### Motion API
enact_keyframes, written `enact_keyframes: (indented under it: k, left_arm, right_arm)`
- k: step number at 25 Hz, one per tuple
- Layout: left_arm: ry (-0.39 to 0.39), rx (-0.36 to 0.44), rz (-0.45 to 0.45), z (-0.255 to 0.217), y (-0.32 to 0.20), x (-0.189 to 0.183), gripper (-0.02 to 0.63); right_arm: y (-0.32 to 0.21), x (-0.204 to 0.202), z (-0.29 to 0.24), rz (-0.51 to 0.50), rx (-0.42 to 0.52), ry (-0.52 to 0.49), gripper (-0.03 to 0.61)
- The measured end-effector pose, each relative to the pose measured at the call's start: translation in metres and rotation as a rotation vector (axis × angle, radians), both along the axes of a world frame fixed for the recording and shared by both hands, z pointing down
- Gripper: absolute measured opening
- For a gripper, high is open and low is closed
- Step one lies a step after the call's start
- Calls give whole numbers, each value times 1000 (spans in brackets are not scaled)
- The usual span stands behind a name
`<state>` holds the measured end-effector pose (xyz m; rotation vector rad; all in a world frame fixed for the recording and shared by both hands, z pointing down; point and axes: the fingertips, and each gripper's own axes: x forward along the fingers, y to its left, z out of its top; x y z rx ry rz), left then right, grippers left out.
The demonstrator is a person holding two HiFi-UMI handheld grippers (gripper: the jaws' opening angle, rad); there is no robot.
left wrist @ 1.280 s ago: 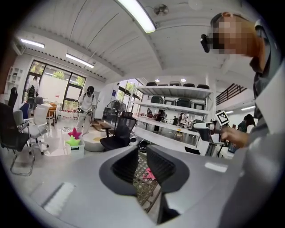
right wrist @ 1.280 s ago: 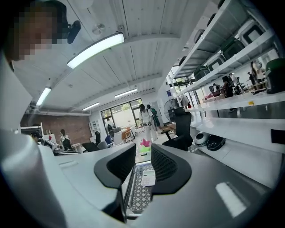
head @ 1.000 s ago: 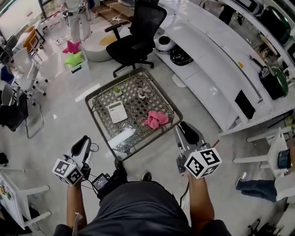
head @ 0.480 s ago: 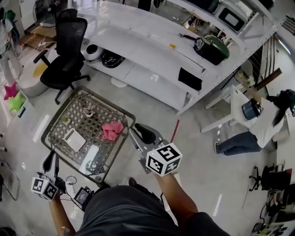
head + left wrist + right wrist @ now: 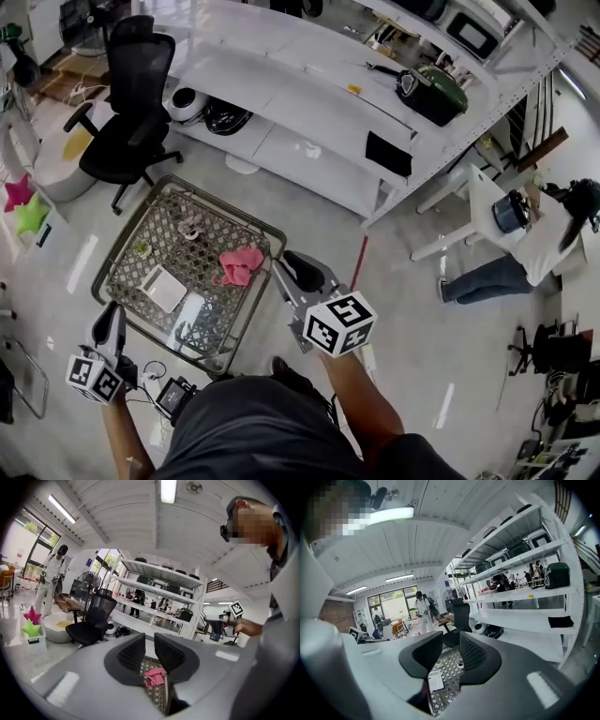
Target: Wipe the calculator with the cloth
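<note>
The white calculator (image 5: 164, 288) lies flat on the lattice-topped table (image 5: 169, 234), with the pink cloth (image 5: 241, 265) crumpled to its right. My left gripper (image 5: 112, 311) hangs off the table's near left corner, and my right gripper (image 5: 292, 261) is held just past the table's right edge. Neither touches anything. In the left gripper view its gripper (image 5: 150, 639) has jaws close together around nothing, with the cloth (image 5: 154, 677) beyond. The right gripper view shows that gripper (image 5: 451, 639) the same way, with the calculator (image 5: 435, 681) below.
A clear sheet (image 5: 187, 311), a small cup (image 5: 192, 225) and a tiny plant (image 5: 141, 248) share the table. A black office chair (image 5: 131, 103) stands behind it, beside long white shelves (image 5: 309, 122). A person (image 5: 525, 253) bends at the right.
The head view has swung right, so the table now sits at the left. My left gripper has dropped to the lower left. Cloth and calculator have not moved.
</note>
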<state>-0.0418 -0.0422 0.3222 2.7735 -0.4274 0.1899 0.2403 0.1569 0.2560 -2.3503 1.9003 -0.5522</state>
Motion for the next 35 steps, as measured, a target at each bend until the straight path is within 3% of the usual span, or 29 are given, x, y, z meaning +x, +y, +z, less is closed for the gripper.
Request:
enact_keyframes:
  k: [10,18,25,35]
  left_arm:
    - [3,-39,-7,24,-31,-18,61]
    - [-24,-115,-154,48,-39,-37,61]
    - [-44,-118,-266,48,-39,-42,61]
    - [-75,-173,-334,84,-31,-42,61]
  right_arm:
    - [-45,-21,18,-15,-39,-10,91]
    - [-91,-6,60,-126,-103,-62,91]
    - [-127,13,100,-212,-160,-102,91]
    - [-153,27,172,-269,-291,-135,91]
